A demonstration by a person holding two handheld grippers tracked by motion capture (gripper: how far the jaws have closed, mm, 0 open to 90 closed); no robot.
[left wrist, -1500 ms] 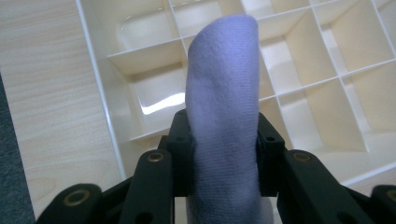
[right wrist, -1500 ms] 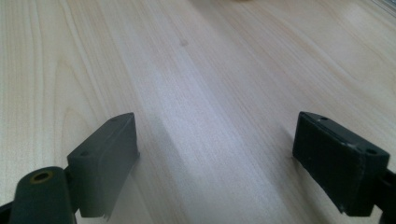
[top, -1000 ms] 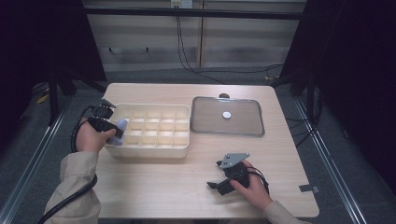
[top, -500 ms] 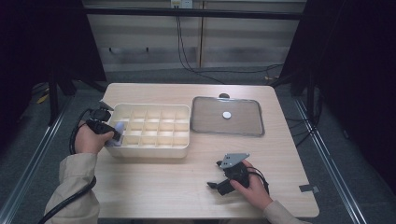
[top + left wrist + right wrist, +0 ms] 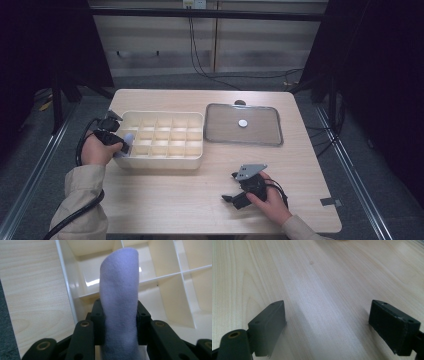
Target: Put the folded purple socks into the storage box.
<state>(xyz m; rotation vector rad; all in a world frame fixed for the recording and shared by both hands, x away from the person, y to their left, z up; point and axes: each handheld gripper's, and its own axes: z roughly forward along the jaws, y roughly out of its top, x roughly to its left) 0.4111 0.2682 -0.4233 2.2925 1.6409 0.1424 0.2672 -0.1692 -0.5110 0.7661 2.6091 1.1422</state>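
Lavender sock (image 5: 119, 297) above pale wooden table (image 5: 170, 200)

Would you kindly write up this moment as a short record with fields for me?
left gripper: shut on a rolled lilac sock, held over the left end of the divided box
right gripper: open, nothing between its fingers, low over the bare table
divided box: cream, the compartments in view hold nothing
lid: lies flat on the table, right of the box, apart from it
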